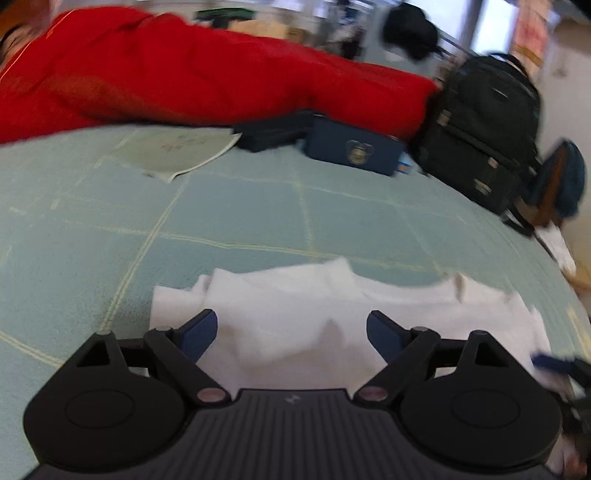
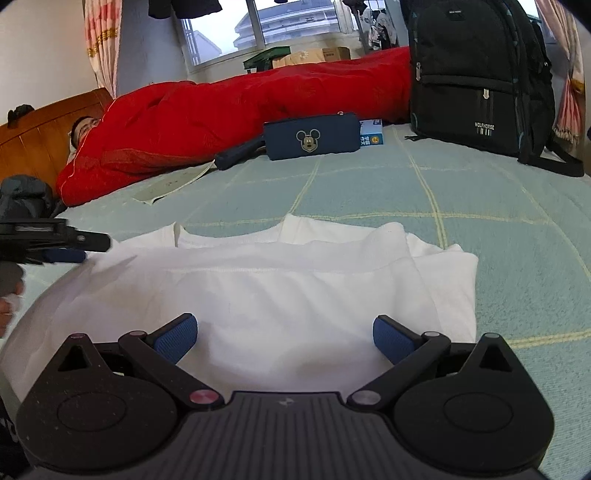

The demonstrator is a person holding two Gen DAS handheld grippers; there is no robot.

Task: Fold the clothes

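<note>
Left gripper (image 1: 291, 332): jaws spread wide, nothing between the blue pads, hanging just above the white shirt (image 1: 332, 317). That view is motion-blurred. Right gripper (image 2: 285, 334): jaws also wide apart, empty, over the near part of the same shirt (image 2: 266, 295). No pad of either gripper presses on cloth.

Shirt lies flat on the bed (image 2: 480, 192), on a pale green cover with a yellow grid. It's partly folded: a folded-over layer on top, its stitched hem running left-right across the right wrist view. Long axis runs left-right too. Collar opening is at the far edge, pointing away from the cameras. One side panel sticks out to the right beyond the folded layer.

In the right wrist view the left gripper enters from the left edge, over the shirt's left edge; a bit of a hand (image 2: 7, 306) shows below it.

Further out, apart from the shirt: a sheet of paper (image 2: 173, 184), then a dark folded umbrella (image 2: 236, 153), a navy pouch (image 2: 314, 136) with a cartoon mouse head, closed, contents not visible. A small blue box (image 2: 371, 133) sits just beside the pouch's right end.

Behind them a red quilt (image 2: 229, 110) runs along the bed, covering a person lying by the wooden headboard (image 2: 40, 125). Black backpack (image 2: 480, 74) stands upright at far right, zipped, contents hidden. Window (image 2: 280, 26) behind.
</note>
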